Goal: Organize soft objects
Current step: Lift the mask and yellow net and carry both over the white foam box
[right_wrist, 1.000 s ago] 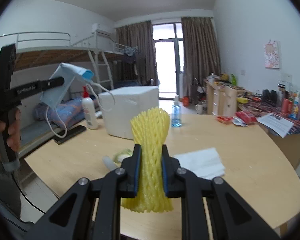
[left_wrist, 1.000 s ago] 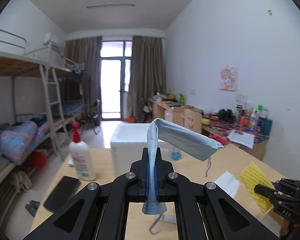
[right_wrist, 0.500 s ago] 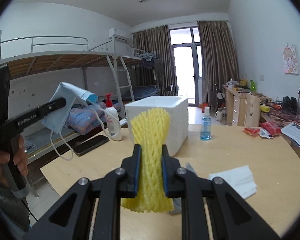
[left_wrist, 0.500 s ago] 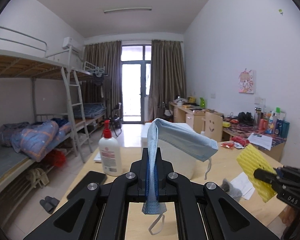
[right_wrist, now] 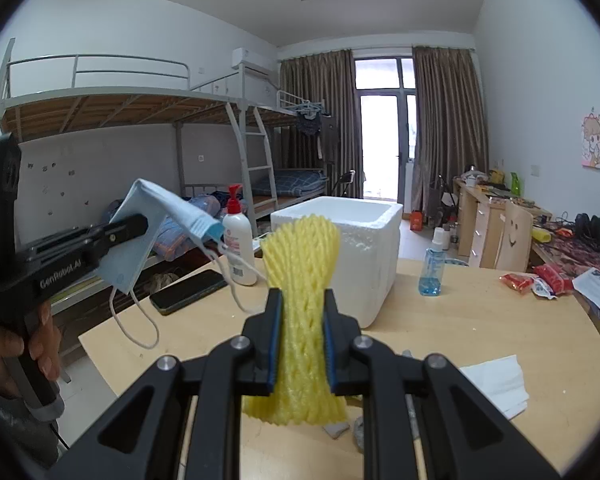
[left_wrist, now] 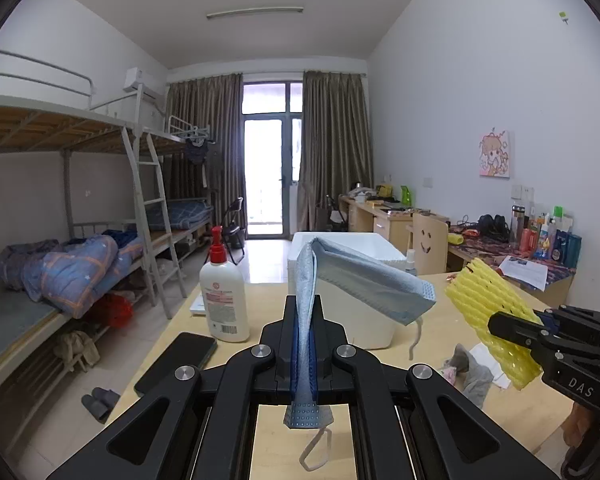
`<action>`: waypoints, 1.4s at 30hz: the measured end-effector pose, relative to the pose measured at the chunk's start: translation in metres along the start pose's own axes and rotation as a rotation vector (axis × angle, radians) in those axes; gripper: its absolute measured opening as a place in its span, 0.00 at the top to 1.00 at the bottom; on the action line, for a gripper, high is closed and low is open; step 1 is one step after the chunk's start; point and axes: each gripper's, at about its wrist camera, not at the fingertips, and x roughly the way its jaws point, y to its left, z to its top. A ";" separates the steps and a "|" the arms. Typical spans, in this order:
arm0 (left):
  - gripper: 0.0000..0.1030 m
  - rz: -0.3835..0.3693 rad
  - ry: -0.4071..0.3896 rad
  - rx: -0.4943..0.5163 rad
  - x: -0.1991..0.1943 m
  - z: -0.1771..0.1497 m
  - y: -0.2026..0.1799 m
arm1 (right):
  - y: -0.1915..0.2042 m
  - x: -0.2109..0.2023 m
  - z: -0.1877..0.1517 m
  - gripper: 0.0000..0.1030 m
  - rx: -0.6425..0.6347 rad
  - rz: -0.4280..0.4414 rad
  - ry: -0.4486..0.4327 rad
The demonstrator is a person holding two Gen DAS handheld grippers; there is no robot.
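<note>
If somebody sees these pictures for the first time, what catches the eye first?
Probably the pale blue pleated face mask pinched upright in the left hand-held gripper, ear loops dangling. Next, the bright yellow foam fruit net squeezed in the right hand-held gripper. Behind both stands an open white foam box on the wooden table.

Each camera sits close behind its own tongs, above the tabletop (left_wrist: pixel 268 304), facing the balcony door (right_wrist: pixel 384 148); both views share the foam box (left_wrist: pixel 352 244).
</note>
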 end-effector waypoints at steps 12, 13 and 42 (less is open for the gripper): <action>0.96 -0.031 0.024 -0.003 0.017 0.017 0.001 | -0.006 0.008 0.023 0.79 -0.007 -0.029 0.001; 0.96 -0.032 0.025 -0.003 0.020 0.020 0.001 | -0.007 0.009 0.025 0.79 -0.008 -0.031 0.001; 0.96 -0.067 0.080 -0.020 0.109 0.066 0.012 | -0.031 0.078 0.083 0.79 -0.024 -0.042 0.050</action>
